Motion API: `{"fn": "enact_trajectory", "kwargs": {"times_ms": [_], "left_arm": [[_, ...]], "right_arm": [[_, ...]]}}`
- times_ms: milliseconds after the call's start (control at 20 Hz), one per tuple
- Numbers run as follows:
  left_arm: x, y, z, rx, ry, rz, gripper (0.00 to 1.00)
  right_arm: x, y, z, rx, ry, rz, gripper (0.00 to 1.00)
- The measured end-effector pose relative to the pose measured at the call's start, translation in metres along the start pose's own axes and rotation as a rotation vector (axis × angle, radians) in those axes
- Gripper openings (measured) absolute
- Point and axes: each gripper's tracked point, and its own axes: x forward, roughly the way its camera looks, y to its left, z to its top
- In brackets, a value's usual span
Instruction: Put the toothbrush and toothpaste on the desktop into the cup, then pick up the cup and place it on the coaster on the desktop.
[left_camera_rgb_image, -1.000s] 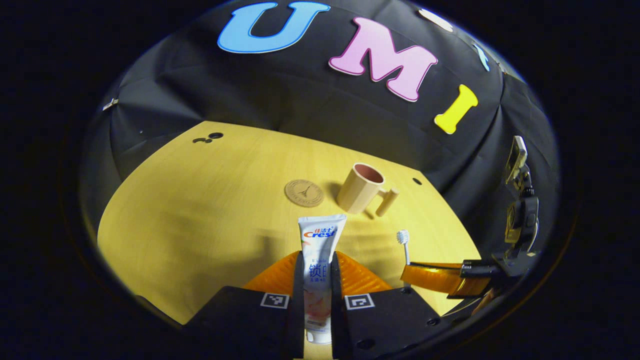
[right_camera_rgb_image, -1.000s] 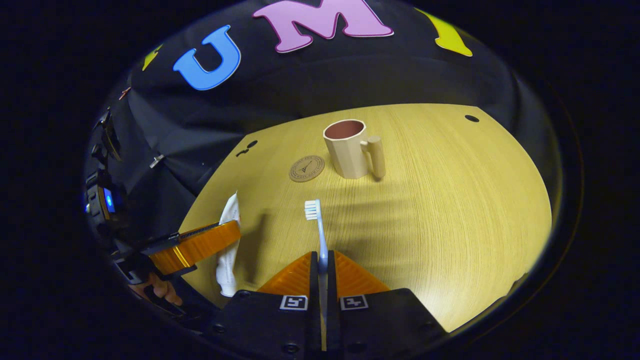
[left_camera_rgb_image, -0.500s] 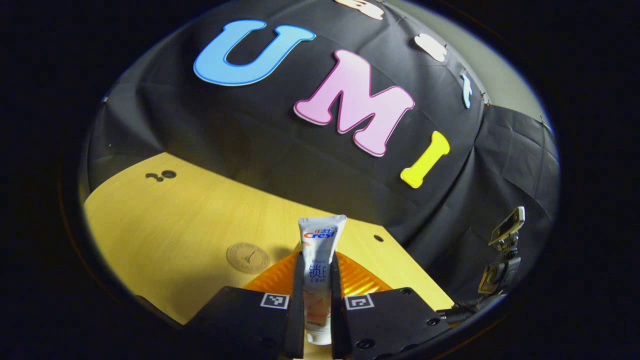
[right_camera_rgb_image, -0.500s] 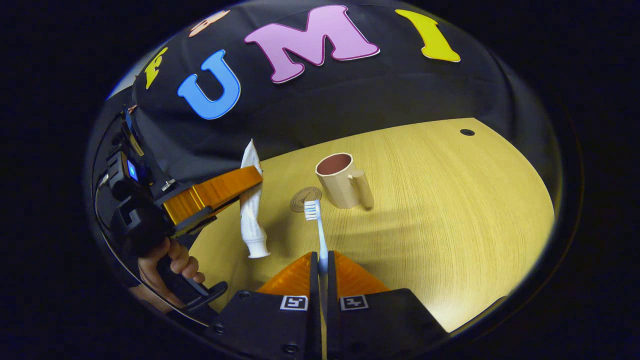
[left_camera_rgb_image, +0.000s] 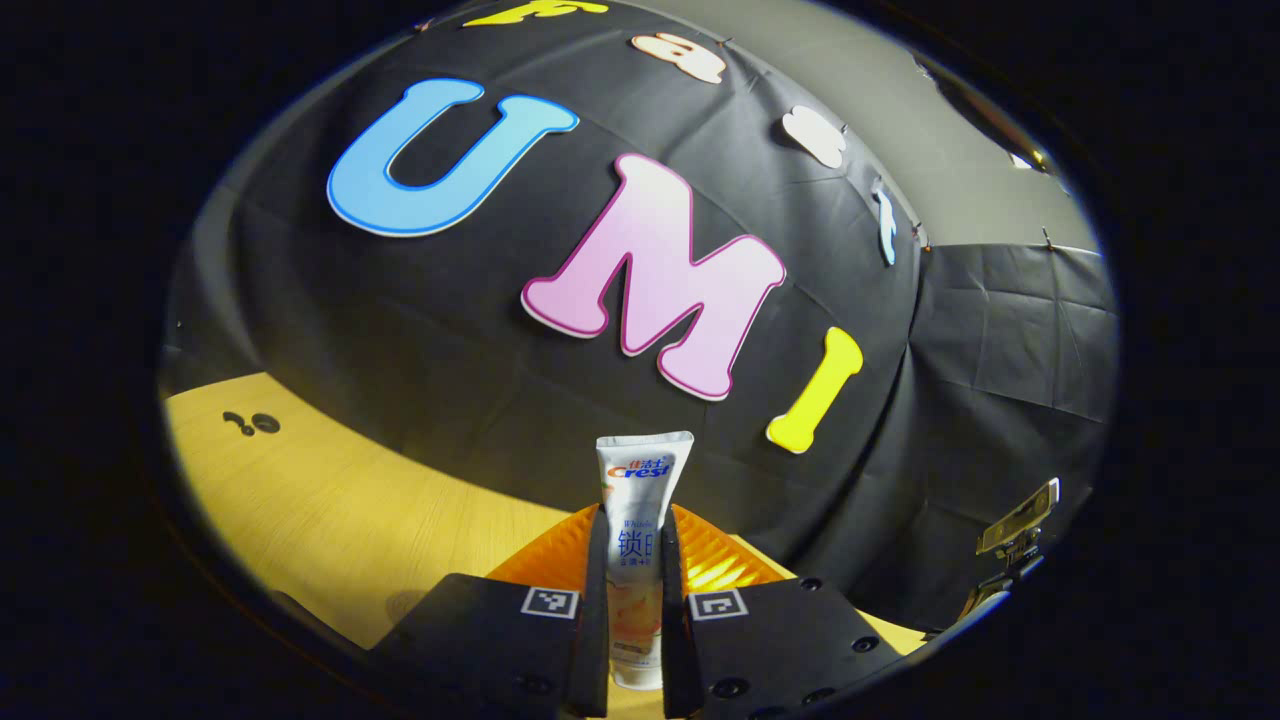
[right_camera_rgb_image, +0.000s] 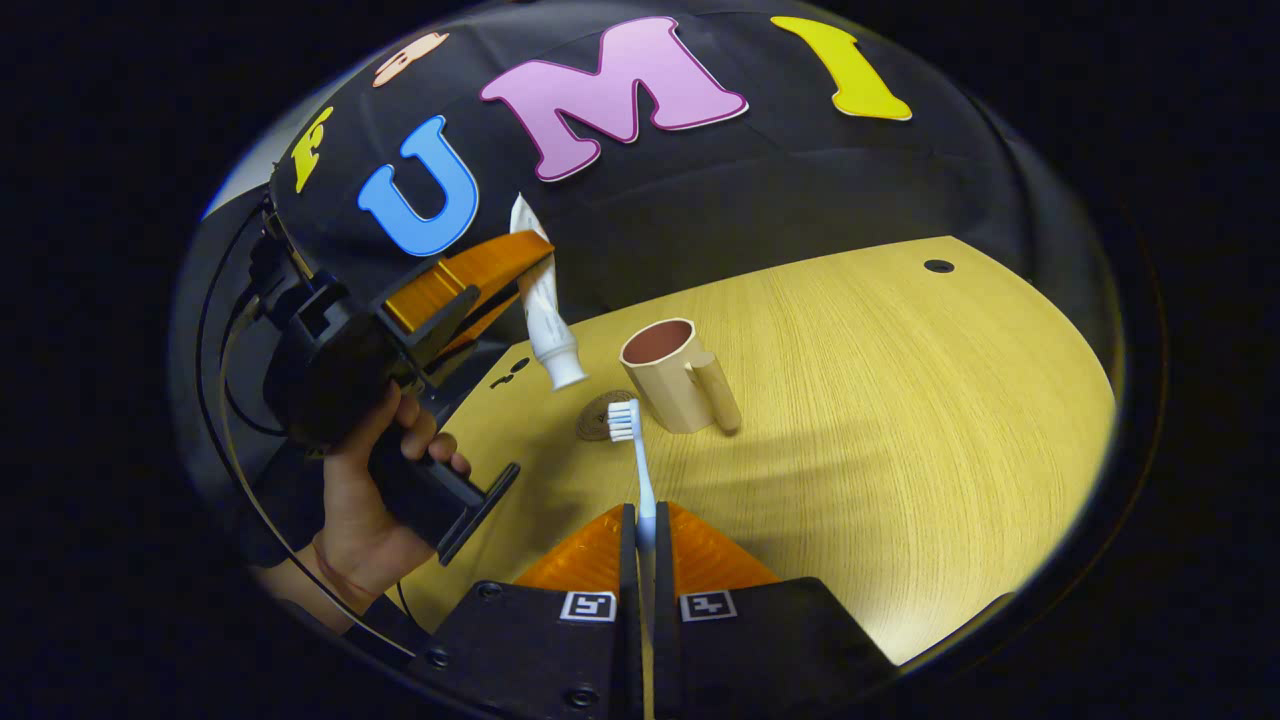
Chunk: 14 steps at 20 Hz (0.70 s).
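Above the desk (right_camera_rgb_image: 900, 400), near its far edge where the cup (right_camera_rgb_image: 668, 373) stands beside the coaster (right_camera_rgb_image: 598, 425), the toothpaste (left_camera_rgb_image: 635, 560) is clamped in the left gripper (left_camera_rgb_image: 634, 560) and the toothbrush (right_camera_rgb_image: 636, 468) in the right gripper (right_camera_rgb_image: 640, 530).

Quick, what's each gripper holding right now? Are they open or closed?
Left gripper: closed on the toothpaste, lifted off the desk.
Right gripper: closed on the toothbrush, bristles pointing forward.

Left gripper (right_camera_rgb_image: 525, 275) held raised in a hand (right_camera_rgb_image: 365, 500) gripping its handle, fingers closed on the toothpaste (left_camera_rgb_image: 638, 560) between them, cap end hanging below the fingers, right gripper (right_camera_rgb_image: 645, 530) clamped on the toothbrush (right_camera_rgb_image: 637, 470), bristle head projecting beyond the fingertips
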Motion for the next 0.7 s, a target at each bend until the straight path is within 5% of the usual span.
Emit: {"fn": "enact_trajectory", "kwargs": {"times_ms": [400,700], "left_arm": [[0.051,0.021,-0.004,-0.022,-0.100,0.009,0.26],[0.070,0.043,-0.049,0.031,-0.042,0.052,0.26]], "right_arm": [[0.010,-0.006,0.002,0.061,-0.013,0.033,0.08],[0.021,-0.017,0.013,0.099,-0.025,0.043,0.08]]}}
